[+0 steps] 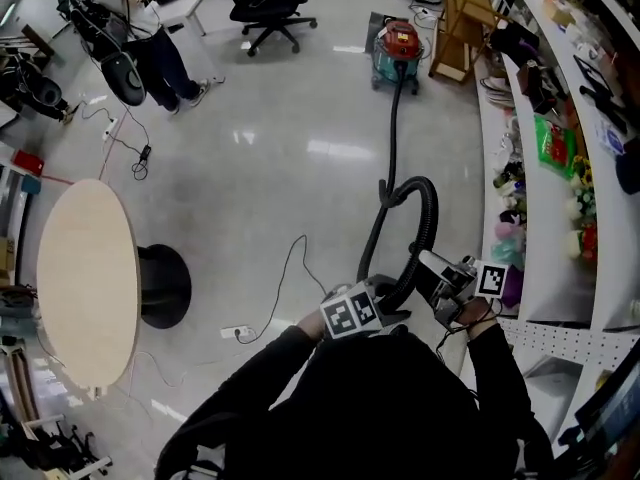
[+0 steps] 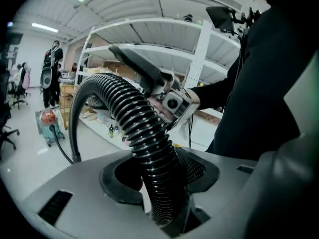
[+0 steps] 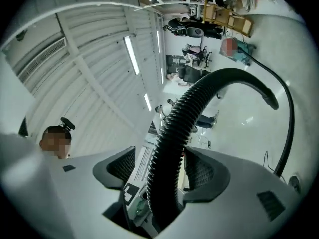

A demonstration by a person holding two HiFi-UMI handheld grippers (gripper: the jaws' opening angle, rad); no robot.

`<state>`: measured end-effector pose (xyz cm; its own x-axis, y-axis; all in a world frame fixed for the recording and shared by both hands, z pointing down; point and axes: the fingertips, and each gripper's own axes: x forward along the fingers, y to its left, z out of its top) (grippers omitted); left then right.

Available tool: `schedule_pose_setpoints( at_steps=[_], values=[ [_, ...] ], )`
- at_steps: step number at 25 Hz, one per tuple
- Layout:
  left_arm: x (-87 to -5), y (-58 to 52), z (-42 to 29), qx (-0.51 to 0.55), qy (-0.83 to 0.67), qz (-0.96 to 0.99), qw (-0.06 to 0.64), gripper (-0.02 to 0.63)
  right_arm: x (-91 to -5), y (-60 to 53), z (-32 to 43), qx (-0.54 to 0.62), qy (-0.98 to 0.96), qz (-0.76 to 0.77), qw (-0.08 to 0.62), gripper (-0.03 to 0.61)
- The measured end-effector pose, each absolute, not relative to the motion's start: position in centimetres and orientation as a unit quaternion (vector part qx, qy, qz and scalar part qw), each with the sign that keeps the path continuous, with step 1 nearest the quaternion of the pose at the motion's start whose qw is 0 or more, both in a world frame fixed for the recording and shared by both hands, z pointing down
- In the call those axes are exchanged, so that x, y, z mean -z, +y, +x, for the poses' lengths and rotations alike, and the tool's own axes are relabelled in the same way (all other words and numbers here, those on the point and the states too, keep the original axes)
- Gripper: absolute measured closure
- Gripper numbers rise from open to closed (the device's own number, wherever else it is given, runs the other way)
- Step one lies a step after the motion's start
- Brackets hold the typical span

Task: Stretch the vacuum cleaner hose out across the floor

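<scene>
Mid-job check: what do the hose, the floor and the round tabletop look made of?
Hose: black, corrugated, bent in a tight loop; probably flexible plastic, with a slight sheen on the ribs.
Floor: pale grey, hard and glossy, mirrors the ceiling lights; polished tile or coated concrete, cannot tell which.
Round tabletop: light beige, matte, plain; wood or laminate, unclear.

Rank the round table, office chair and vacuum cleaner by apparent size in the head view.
1. round table, by far, though nearest the camera.
2. office chair, partly cut off at the top edge.
3. vacuum cleaner.
</scene>
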<state>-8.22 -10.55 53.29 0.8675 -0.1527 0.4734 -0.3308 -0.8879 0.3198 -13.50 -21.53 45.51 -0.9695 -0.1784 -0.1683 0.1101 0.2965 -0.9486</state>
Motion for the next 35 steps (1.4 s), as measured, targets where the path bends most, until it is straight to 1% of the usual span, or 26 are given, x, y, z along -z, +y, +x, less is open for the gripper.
schedule_pose_setpoints(
  at_steps=[1, 3, 4, 9, 11, 14, 16, 17, 19, 21, 22, 23, 25, 29, 33, 35],
  values=[
    [-53.3, -10.0, -7.9, -0.232, -0.128, 0.945, 0.191, 0.414, -44.9, -21.0, -13.3, 0.581, 0.805, -0.017, 0.119, 0.282],
    [-53.1, -8.4, -7.3, -0.245, -0.126, 0.944, 0.183, 0.414, -44.7, -19.1, -12.9, 0.550, 0.830, -0.018, 0.093, 0.284],
    [-53.0, -7.2, -7.0, -0.254, -0.124, 0.942, 0.183, 0.413, -44.9, -17.9, -12.5, 0.541, 0.837, -0.023, 0.086, 0.328],
    [-55.1, 0.0, -2.7, -0.304, -0.133, 0.922, 0.197, 0.412, -46.2, -10.4, -7.8, 0.521, 0.848, -0.023, 0.096, 0.344],
    [-57.3, 2.3, -1.2, -0.338, -0.146, 0.908, 0.198, 0.397, -47.0, -7.6, -5.0, 0.498, 0.862, -0.014, 0.095, 0.355],
    [-59.6, 4.7, -2.1, -0.364, -0.192, 0.886, 0.215, 0.397, -48.6, -4.7, -1.6, 0.481, 0.871, -0.026, 0.093, 0.382],
    [-59.1, 5.8, -3.7, -0.324, -0.241, 0.876, 0.265, 0.397, -49.6, -2.8, 0.0, 0.469, 0.879, -0.042, 0.074, 0.391],
    [-58.0, 5.8, -4.5, -0.275, -0.265, 0.872, 0.305, 0.397, -49.9, -1.8, 0.6, 0.457, 0.886, -0.045, 0.061, 0.391],
    [-54.8, 4.5, -5.0, -0.121, -0.291, 0.858, 0.405, 0.397, -50.1, 0.1, 1.2, 0.428, 0.902, -0.042, 0.037, 0.391],
    [-51.3, 2.8, -4.7, 0.049, -0.275, 0.823, 0.495, 0.391, -49.8, 2.5, 1.1, 0.397, 0.917, -0.033, 0.013, 0.391],
    [-49.8, 2.2, -4.3, 0.114, -0.258, 0.804, 0.524, 0.367, -49.7, 4.0, 0.8, 0.382, 0.924, -0.027, -0.003, 0.391],
    [-48.6, 1.7, -3.7, 0.157, -0.240, 0.790, 0.542, 0.337, -49.6, 5.5, 0.4, 0.366, 0.930, -0.021, -0.021, 0.391],
    [-47.2, 1.5, -2.4, 0.178, -0.211, 0.788, 0.550, 0.303, -50.0, 8.5, -0.6, 0.336, 0.940, -0.007, -0.057, 0.391],
    [-48.4, 3.1, -1.1, 0.097, -0.173, 0.829, 0.524, 0.261, -51.8, 13.5, -3.1, 0.298, 0.948, -0.004, -0.114, 0.391],
    [-48.4, 6.2, -2.8, 0.111, -0.107, 0.824, 0.545, 0.261, -54.6, 17.8, -6.1, 0.284, 0.942, -0.005, -0.177, 0.390],
    [-49.4, 8.2, -3.6, 0.100, -0.104, 0.826, 0.544, 0.262, -55.7, 19.9, -7.7, 0.273, 0.939, -0.003, -0.209, 0.391]
  ],
)
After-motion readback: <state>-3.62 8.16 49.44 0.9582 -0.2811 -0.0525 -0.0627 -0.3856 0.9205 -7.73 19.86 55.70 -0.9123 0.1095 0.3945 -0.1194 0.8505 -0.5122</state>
